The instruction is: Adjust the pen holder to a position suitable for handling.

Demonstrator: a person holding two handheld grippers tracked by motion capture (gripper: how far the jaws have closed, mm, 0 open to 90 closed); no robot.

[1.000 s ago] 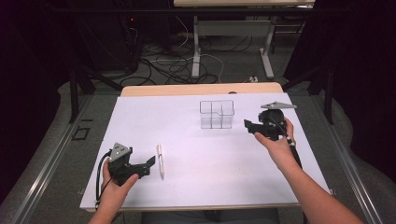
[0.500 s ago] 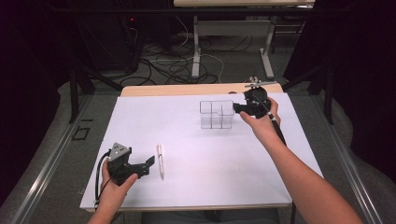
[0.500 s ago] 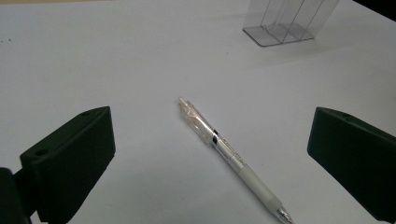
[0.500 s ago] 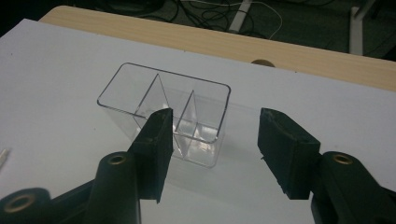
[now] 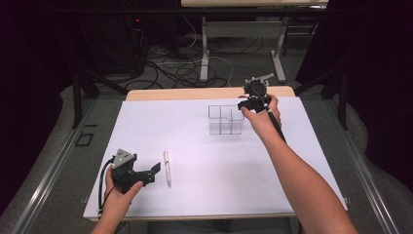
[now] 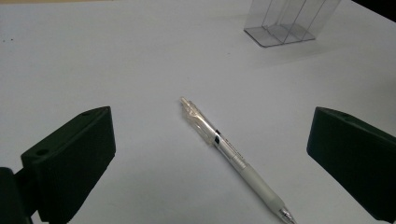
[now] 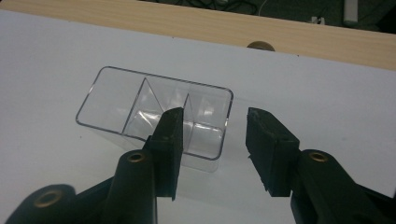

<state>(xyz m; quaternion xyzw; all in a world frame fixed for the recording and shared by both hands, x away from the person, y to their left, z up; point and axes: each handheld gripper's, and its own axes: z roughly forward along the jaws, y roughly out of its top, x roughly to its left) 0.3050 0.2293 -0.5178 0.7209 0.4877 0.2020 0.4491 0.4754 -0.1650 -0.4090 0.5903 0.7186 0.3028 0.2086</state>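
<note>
Hovering at the clear organizer's (image 5: 226, 120) right end, the right gripper (image 7: 212, 140) is straddling its end wall, one jaw over a compartment, the other outside; the jaws have just been closing but are not pressing on it. Near the table's (image 5: 302, 146) front, the left gripper (image 6: 210, 154) is sitting spread wide, the pen (image 6: 233, 158) lying between its jaws, untouched.

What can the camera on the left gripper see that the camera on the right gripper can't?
The left gripper view has the white pen lying flat on the white table cover, between its own wide-open jaws but not touched. The right gripper view has the wooden table edge and looks down into the compartments of the clear plastic organizer, one jaw over its end. Both share the organizer, which stands far off in the left gripper view, and the white cover.
</note>
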